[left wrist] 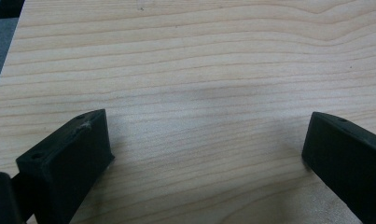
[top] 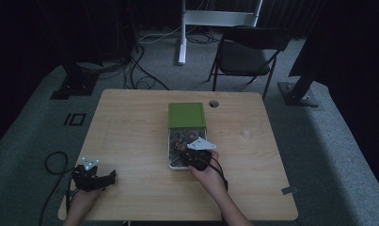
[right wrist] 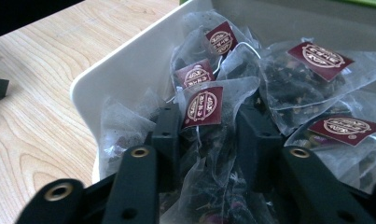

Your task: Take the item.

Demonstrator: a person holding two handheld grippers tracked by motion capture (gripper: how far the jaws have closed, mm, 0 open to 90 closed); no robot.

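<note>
Left gripper point(top: 113, 176): parked low at the near left corner of the table point(top: 130, 141), jaws spread wide. The left gripper view has bare wood grain between its two black jaws and nothing held. Judged idle, kept out of the way so the other hand has room to work.

Centre: a white box point(top: 169, 150) sits on the tabletop, long side running away from the person. Its green lid point(top: 186, 114) is slid back over the far half, leaving the near half open, presumably so the contents can be reached from this side.

Right gripper point(right wrist: 209, 126): down inside the open half of the box, jaws drawn in close on a tea bag point(right wrist: 213, 154), a clear sachet of dark leaf with a maroon tag point(right wrist: 203, 106). The sachet bunches between the pads, so I take it as gripped. It has not left the box. Other tea bags point(right wrist: 311, 79) lie loosely piled around and behind it, so the film may drag a neighbour up on the lift.

Surface and room: pale wood-grain tabletop with rounded corners and a cable hole point(top: 214, 103) near the far edge. Grey carpet. A black folding chair point(top: 248, 52) stands beyond the table at right, beside a white stand point(top: 182, 33); cables point(top: 140, 70) trail on the floor at left. Dim light, dark curtains.
</note>
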